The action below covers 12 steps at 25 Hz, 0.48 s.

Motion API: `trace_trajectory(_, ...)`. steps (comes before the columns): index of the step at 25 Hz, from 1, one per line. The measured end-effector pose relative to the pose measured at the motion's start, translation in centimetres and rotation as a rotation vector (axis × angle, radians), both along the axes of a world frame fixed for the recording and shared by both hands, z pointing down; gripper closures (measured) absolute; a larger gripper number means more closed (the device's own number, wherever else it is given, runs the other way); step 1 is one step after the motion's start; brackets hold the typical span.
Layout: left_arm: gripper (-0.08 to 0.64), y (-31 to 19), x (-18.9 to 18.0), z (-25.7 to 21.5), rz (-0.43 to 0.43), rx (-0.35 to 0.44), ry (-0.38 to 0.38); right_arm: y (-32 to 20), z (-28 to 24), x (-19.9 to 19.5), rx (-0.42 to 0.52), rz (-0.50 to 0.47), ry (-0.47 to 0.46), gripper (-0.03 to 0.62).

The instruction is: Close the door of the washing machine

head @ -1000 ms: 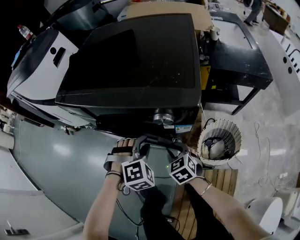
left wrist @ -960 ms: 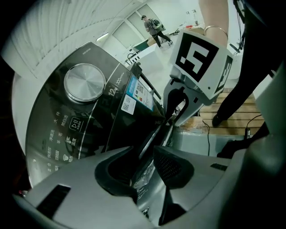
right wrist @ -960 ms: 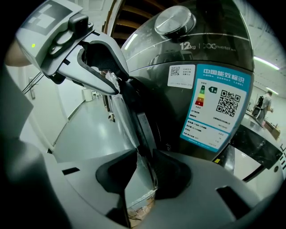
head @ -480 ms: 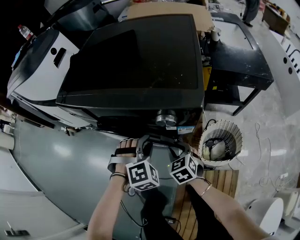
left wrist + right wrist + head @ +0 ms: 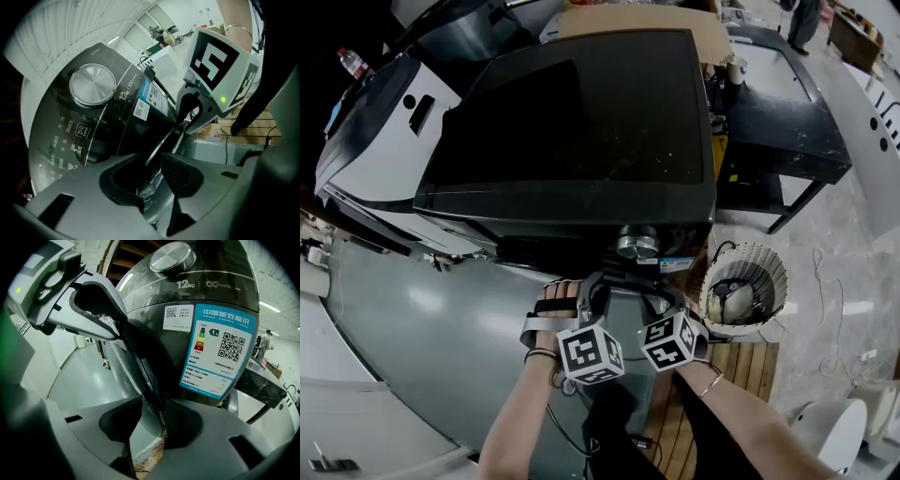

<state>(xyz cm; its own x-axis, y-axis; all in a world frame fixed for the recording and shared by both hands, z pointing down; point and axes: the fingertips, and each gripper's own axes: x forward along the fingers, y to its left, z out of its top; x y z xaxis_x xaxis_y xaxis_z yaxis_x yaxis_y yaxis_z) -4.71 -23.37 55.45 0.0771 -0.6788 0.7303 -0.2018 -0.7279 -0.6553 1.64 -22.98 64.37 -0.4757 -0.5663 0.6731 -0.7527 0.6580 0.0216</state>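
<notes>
Fingers of right gripper spread, just been opening; edge of dark-rimmed, glossy washing machine door stands between them. Fingers of left gripper likewise apart, straddling same edge.

Workshop-like hall, washing machine, work table, polished floor

Head view overhead; gripper views near door
</notes>
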Motion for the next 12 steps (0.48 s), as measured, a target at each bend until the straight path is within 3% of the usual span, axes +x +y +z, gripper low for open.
trace_trajectory(12, 0.404, -0.53, -0.01, 0.2, 0.007, 0.008, 0.01, -0.63, 0.36, -0.16, 0.013, 0.006, -0.008, 0.445)
